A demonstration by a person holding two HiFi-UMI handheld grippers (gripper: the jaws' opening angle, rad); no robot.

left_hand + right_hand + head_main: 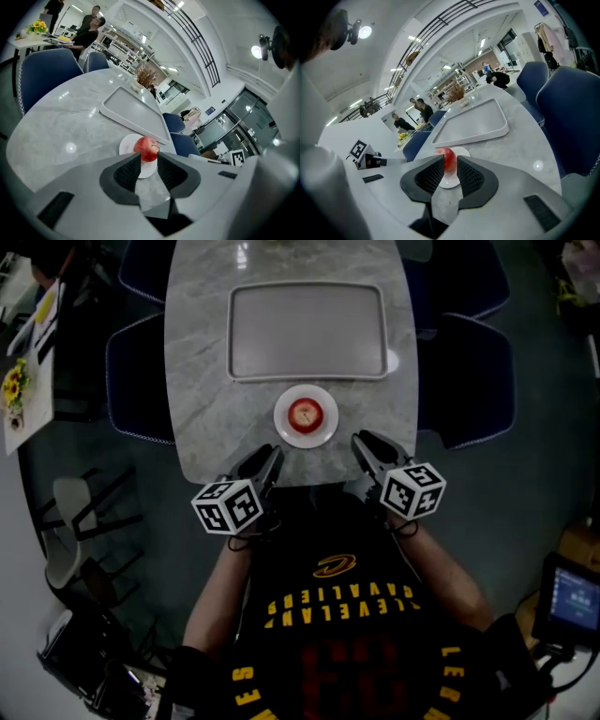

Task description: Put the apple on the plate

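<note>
The apple (305,414) lies in the middle of the small white plate (306,441). The plate stands on the grey marble table (202,381), near the table's near edge and about halfway between its left and right edges. Just behind the plate, toward the far edge, lies a large grey tray (307,332), apart from the plate.

The left gripper (270,456) is over the near edge of the table, to the left of the plate and not touching it. In the left gripper view its jaws stand a little apart and hold nothing. Between the black ribbed pads (125,172) only the table top shows, and the apple (146,148) and plate (125,145) are seen beyond the tips.

The right gripper (367,444) is over the same near edge, to the right of the plate and also apart from it. In the right gripper view its jaws are a little apart too, with nothing between them. The apple (449,159) on the plate (464,152) appears through the gap, farther along the table, and the tray (473,119) lies behind it.

Both grippers point inward toward the plate. Dark blue chairs (136,381) stand along the left and right edges of the table.
</note>
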